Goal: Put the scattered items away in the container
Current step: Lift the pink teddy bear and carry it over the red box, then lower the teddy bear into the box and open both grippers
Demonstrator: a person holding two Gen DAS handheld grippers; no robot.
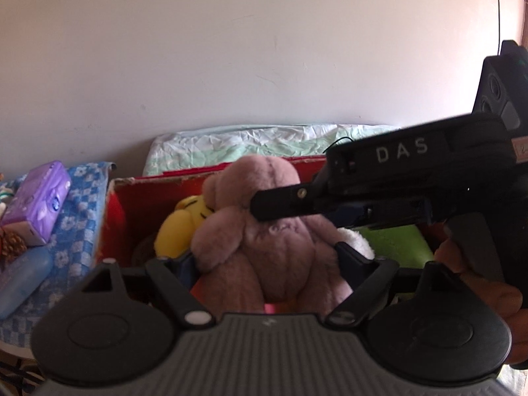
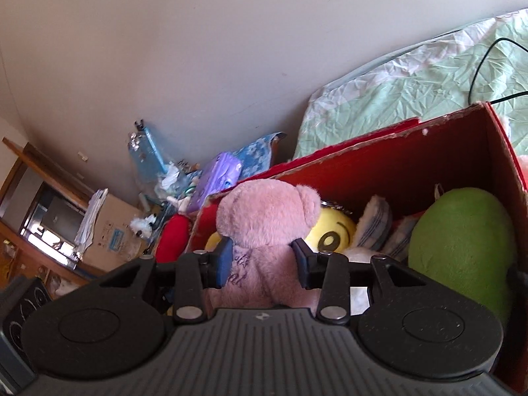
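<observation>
Ahead of your grippers: plain off-white wall [image 1: 231, 49] w/ scuffs, bed in crumpled green sheet [image 2: 412, 79] below it, wooden cabinet [image 2: 36, 217] far left.

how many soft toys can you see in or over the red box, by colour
Pink: 1, the fluffy pink teddy bear, gripped between the jaws over the red cardboard box
Yellow: 1, the round yellow smiley-face plush
Green: 1, the rounded green plush toy
White: 1, a white fluffy plush, mostly hidden
Total: 4 visible; others may be hidden underneath
</observation>
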